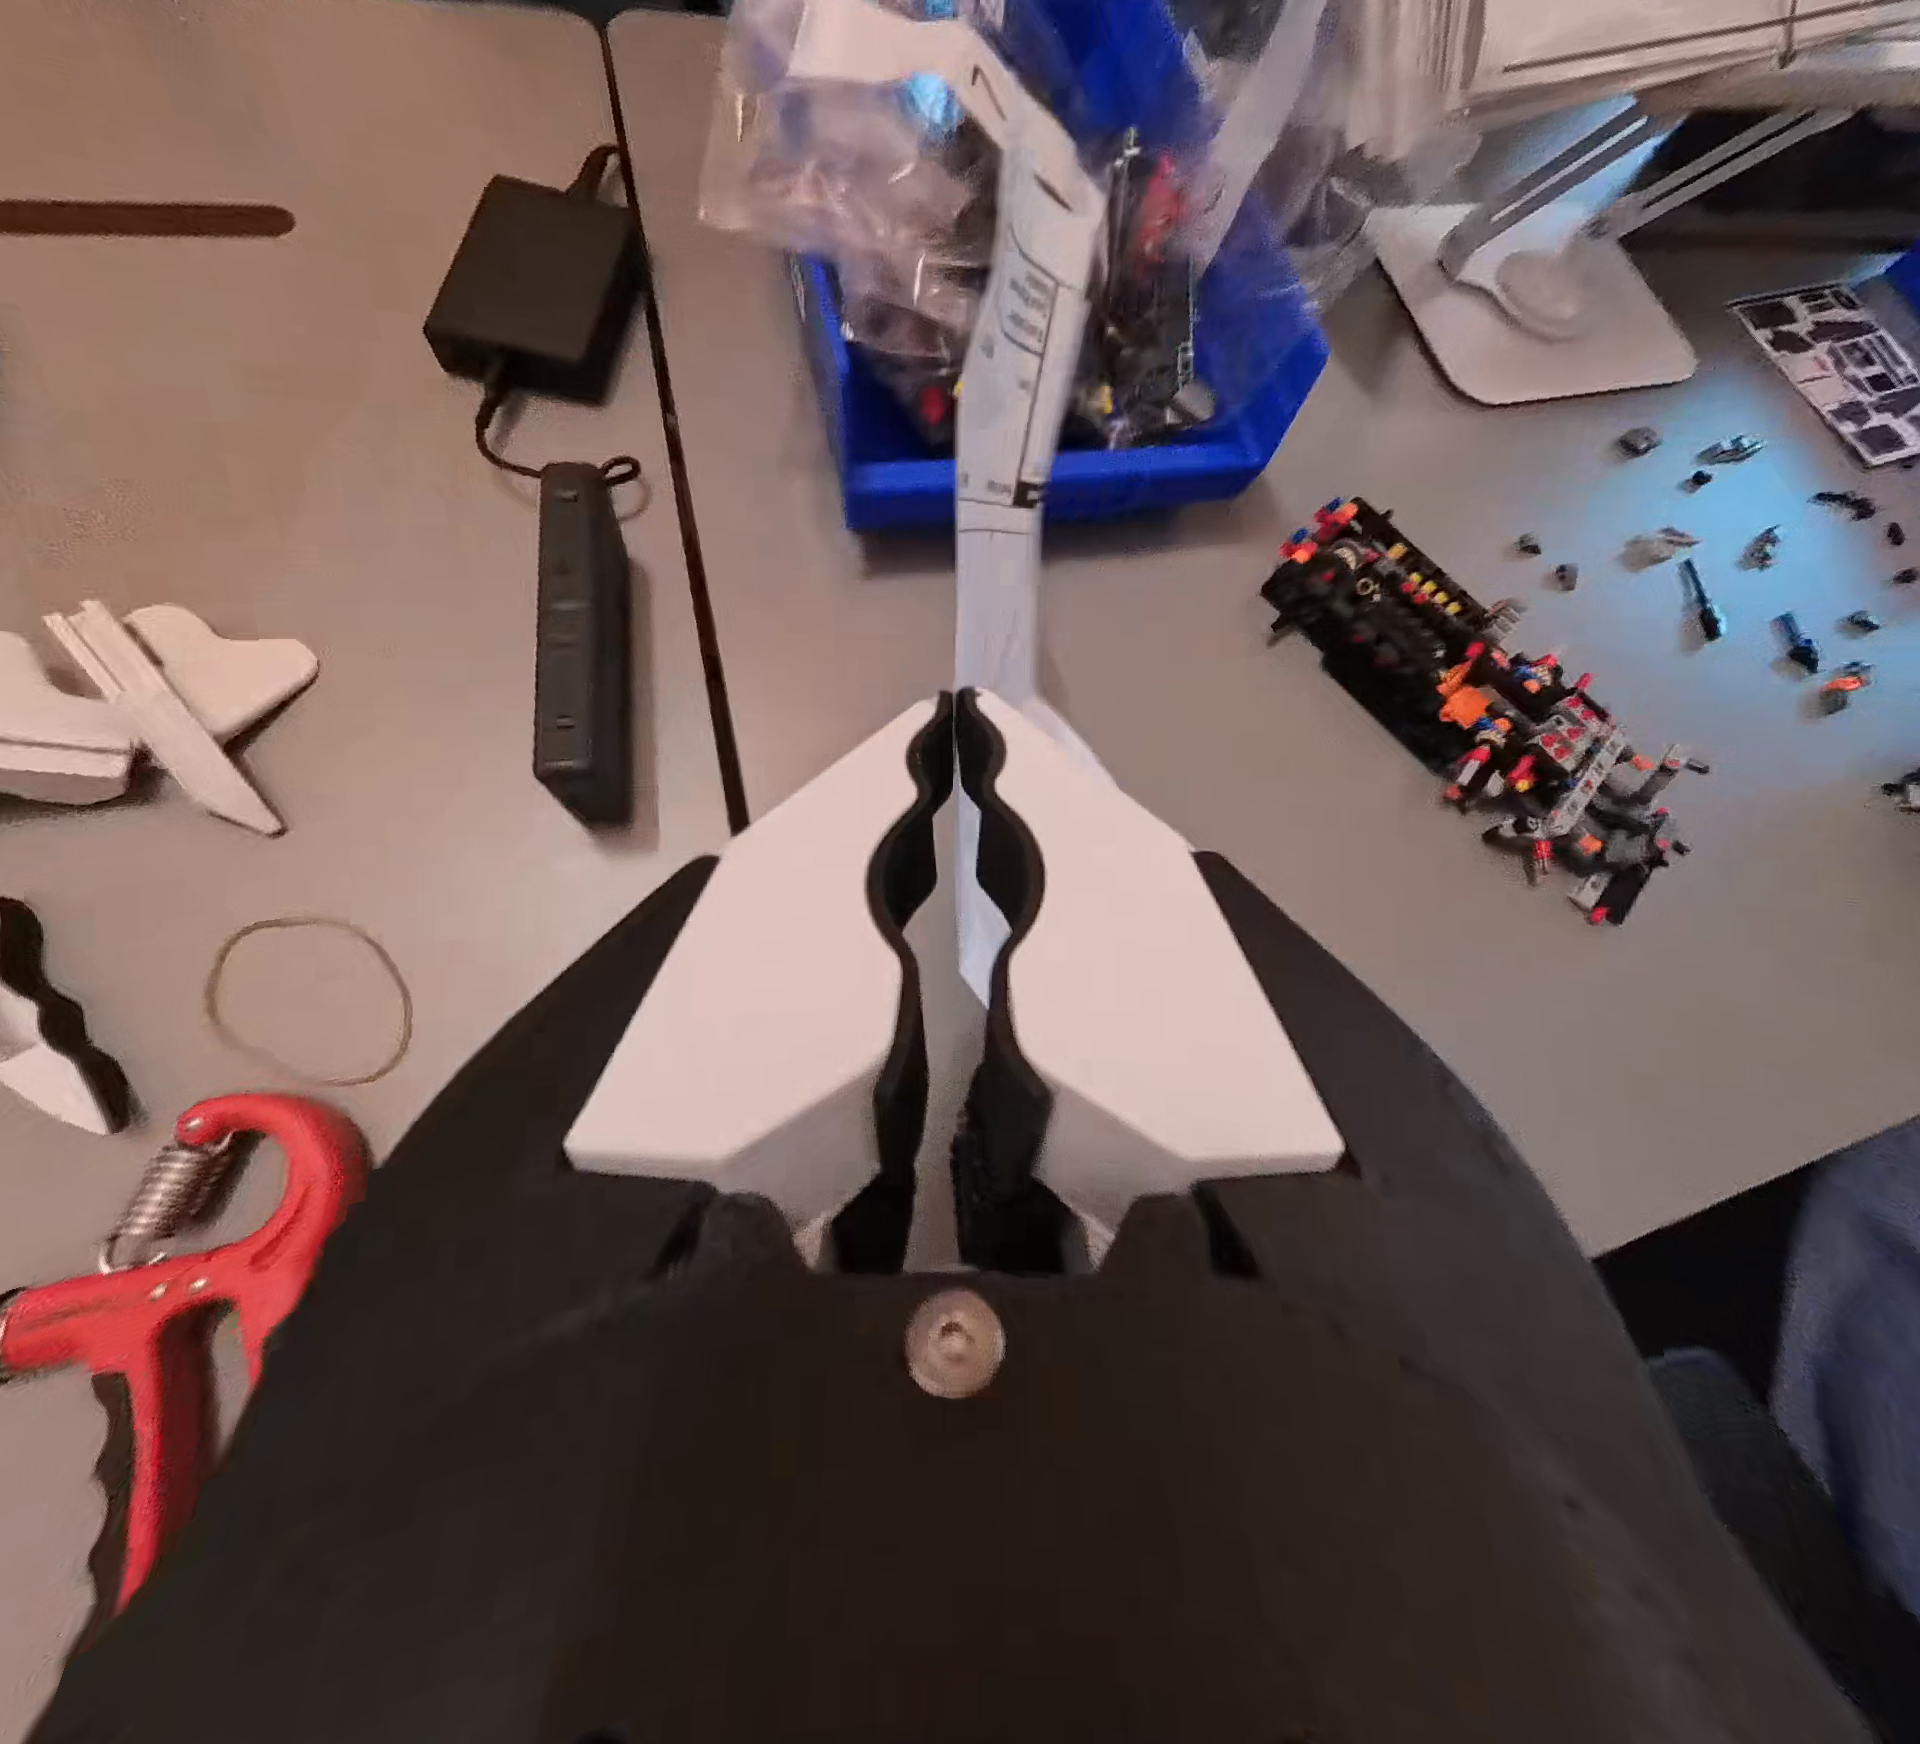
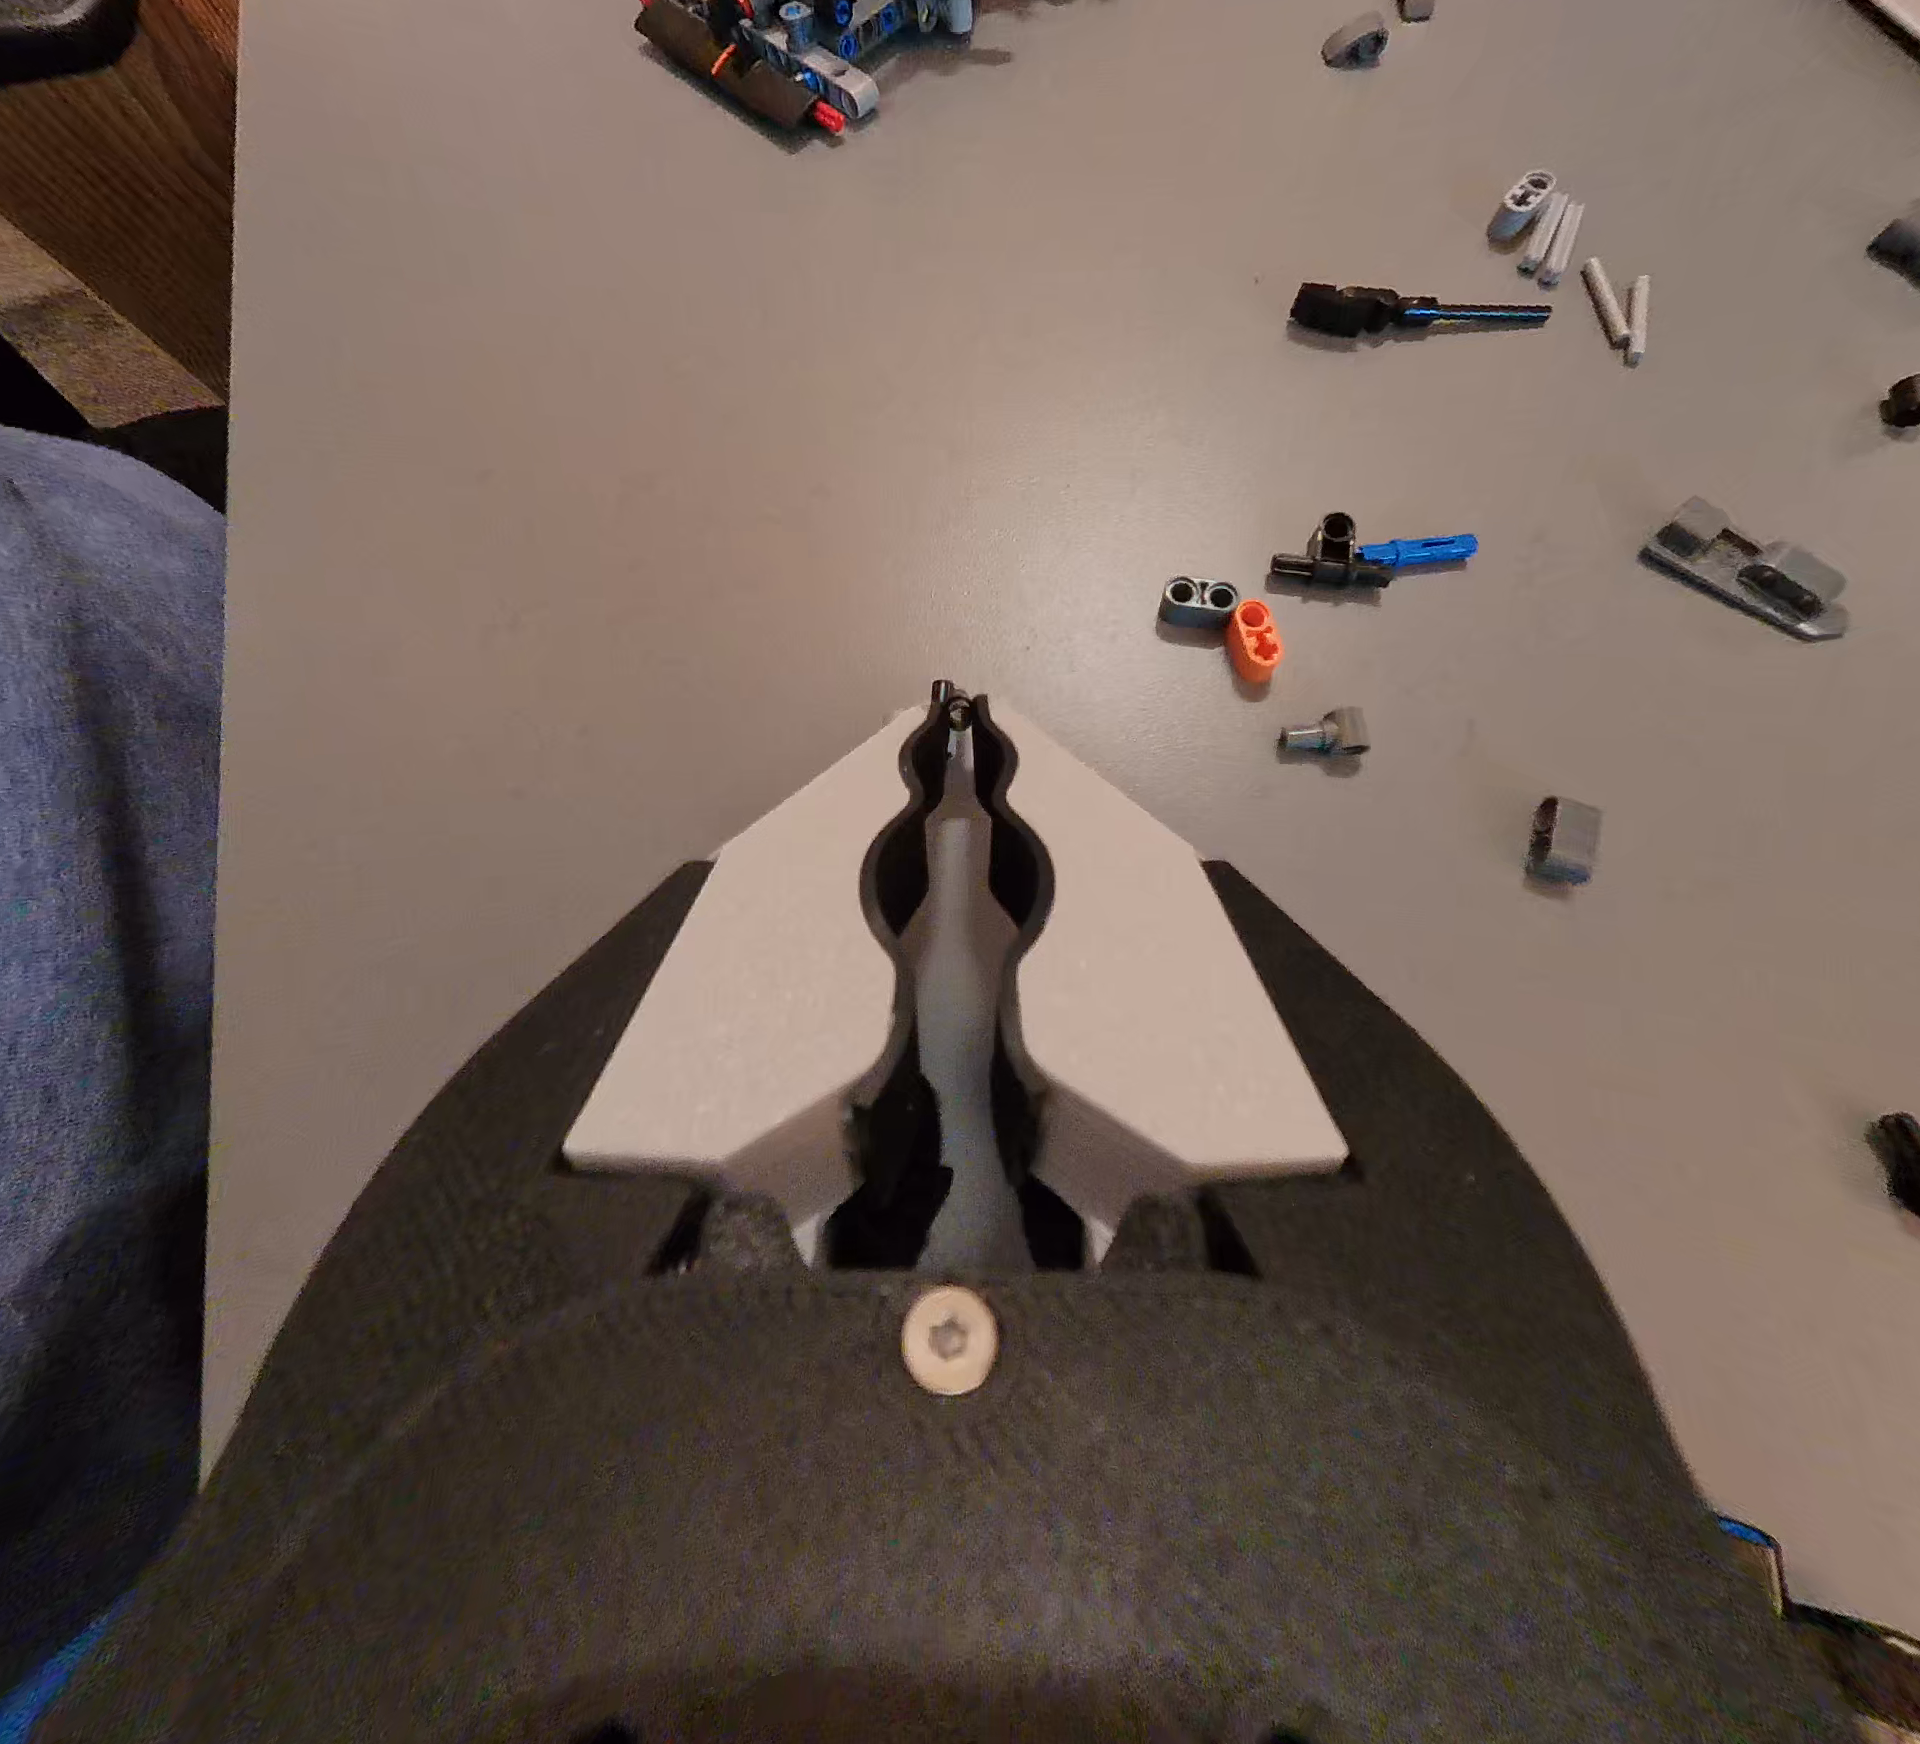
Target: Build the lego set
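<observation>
1. My left gripper (image 1: pixel 956 697) is clamped on a clear plastic bag (image 1: pixel 904 136) by its white paper strip.
2. My right gripper (image 2: pixel 958 705) pinches a small black pin (image 2: pixel 951 702) above the grey table (image 2: pixel 623 447).
3. Loose parts (image 2: pixel 1262 640) lie right of it.
4. Farther off sits the half-built lego model (image 1: pixel 1475 686), beside the blue bin (image 1: pixel 1060 479).

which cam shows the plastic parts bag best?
Left wrist view: the plastic parts bag hangs from its paper strip, pinched in the shut left gripper, above the blue bin. Right wrist view shows none of it.
</observation>
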Tool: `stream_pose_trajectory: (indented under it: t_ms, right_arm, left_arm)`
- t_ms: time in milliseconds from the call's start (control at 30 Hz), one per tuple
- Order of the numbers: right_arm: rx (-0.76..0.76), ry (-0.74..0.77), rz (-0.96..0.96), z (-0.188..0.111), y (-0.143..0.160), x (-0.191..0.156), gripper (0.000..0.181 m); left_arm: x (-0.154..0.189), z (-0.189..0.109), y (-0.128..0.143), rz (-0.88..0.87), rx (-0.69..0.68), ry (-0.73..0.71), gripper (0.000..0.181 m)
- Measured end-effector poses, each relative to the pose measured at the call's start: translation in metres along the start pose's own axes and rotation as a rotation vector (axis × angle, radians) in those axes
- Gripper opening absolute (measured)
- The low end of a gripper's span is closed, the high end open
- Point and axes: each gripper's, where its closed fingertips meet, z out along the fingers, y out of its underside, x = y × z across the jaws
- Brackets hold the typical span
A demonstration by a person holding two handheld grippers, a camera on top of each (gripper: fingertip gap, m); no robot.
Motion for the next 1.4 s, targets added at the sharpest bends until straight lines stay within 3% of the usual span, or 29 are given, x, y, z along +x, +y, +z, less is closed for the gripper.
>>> stream_pose_trajectory:
  t_ms: [433, 733, 1133, 1267, 1400]
  right_arm:
    - [-0.035, -0.018, 0.032, 0.004, 0.004, 0.001, 0.002]
    - [-0.074, -0.027, 0.034, 0.008, 0.009, 0.0, 0.001]
    - [-0.076, -0.06, 0.058, 0.007, 0.009, -0.002, 0.001]
    - [-0.077, -0.069, 0.049, 0.007, 0.009, -0.004, 0.001]
    - [-0.078, -0.072, 0.047, 0.007, 0.01, -0.004, 0.001]
  left_arm:
    - [-0.138, -0.014, 0.045, 0.181, -0.413, -0.368, 0.0]
    - [-0.203, -0.001, 0.072, 0.273, -0.616, -0.432, 0.0]
    - [-0.273, -0.002, 0.112, 0.135, -0.553, -0.559, 0.0]
    - [-0.284, -0.006, 0.109, 0.145, -0.509, -0.639, 0.034]
    - [-0.286, -0.023, 0.081, 0.155, -0.389, -0.732, 0.059]
